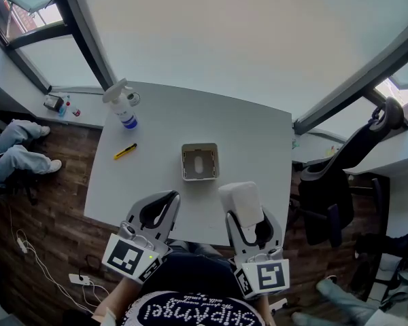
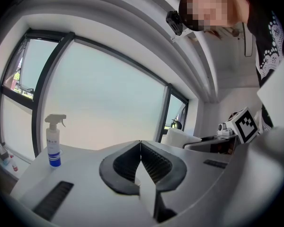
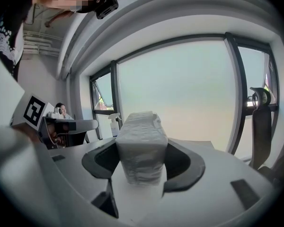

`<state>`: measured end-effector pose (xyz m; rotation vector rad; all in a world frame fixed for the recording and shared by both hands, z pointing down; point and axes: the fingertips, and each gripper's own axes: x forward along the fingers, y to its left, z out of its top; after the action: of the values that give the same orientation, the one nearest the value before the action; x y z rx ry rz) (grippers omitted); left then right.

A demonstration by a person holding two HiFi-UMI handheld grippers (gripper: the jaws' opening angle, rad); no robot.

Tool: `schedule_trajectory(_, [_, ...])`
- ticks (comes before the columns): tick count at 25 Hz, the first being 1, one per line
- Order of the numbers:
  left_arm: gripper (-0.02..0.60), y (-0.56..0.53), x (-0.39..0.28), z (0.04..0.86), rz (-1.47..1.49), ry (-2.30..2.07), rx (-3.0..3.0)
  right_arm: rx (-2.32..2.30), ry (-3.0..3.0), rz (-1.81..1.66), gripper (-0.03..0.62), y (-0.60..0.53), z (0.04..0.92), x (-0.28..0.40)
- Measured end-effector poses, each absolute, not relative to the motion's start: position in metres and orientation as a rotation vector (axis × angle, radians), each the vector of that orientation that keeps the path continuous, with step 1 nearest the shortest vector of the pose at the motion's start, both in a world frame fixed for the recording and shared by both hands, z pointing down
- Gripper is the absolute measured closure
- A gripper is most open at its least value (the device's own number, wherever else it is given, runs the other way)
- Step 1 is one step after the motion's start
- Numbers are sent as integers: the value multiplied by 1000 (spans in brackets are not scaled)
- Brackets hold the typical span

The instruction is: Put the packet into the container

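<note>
Head view looks down; 2 gripper views face windows (image 2: 104,98), sharing bottle (image 2: 53,143).

container (image 1: 200,147) top open | spray bottle (image 1: 124,107), yellow tool (image 1: 125,151) well left

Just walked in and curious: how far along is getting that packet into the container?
Picking up looks done: the right gripper's jaws are clamped on the white packet, held near the front edge of the table. In hand: the packet is short of the open container, which sits further out on the table. Left to do: bring it over, lower it in and let go. The left gripper's jaws are together, holding nothing.
</note>
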<state>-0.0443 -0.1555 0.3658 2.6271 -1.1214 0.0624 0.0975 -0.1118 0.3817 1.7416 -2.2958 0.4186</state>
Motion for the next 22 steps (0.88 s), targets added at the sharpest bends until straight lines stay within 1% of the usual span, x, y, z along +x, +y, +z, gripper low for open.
schedule_trajectory(5, [574, -154, -45, 365, 68, -1139, 2625, 1737, -2344, 423, 324, -122, 382, 96])
schedule_trajectory(12, [574, -150, -57, 367, 85, -1194, 2604, 1681, -2435, 383, 324, -167, 383, 92])
schedule_trajectory(22, [574, -147, -71, 372, 107, -1237, 2569, 1605, -2473, 419, 324, -211, 402, 62])
